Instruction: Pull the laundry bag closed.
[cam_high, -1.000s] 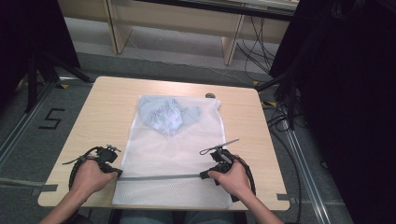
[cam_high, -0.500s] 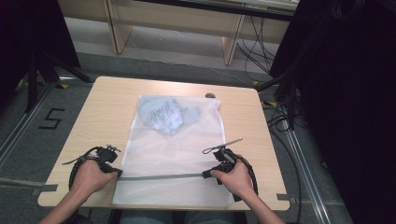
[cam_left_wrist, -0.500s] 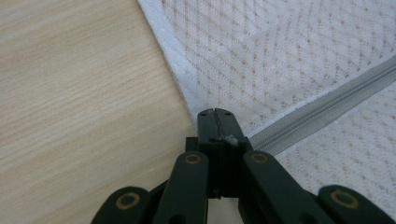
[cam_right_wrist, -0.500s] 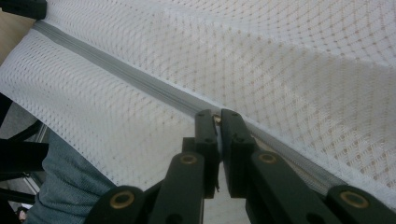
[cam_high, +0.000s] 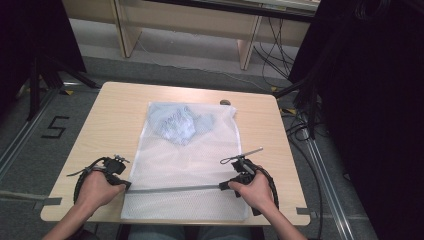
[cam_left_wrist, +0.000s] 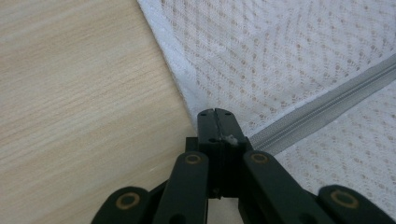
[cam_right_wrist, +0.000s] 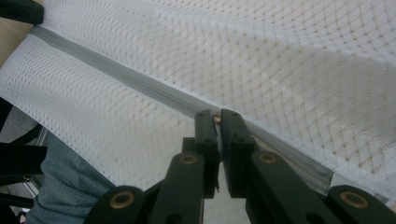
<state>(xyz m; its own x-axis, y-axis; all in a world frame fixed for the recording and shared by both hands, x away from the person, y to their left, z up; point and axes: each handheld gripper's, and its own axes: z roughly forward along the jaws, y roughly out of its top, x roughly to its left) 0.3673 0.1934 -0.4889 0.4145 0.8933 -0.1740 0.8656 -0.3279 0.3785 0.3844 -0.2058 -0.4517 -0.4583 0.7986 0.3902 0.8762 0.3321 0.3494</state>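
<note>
A white mesh laundry bag (cam_high: 185, 165) lies flat on the wooden table (cam_high: 115, 115), with blue clothing (cam_high: 177, 125) inside at the far end. A grey zipper (cam_high: 175, 189) runs across the near end. The left gripper (cam_left_wrist: 216, 113) is clamped on the bag's edge at the zipper's left end, anchoring it. The right gripper (cam_right_wrist: 218, 114) is closed on what appears to be the zipper pull, though the pull itself is hard to make out. Judged step: working the zipper along its track. The next move calls for a straight pull along the zipper while the left hand holds the cloth taut.
</note>
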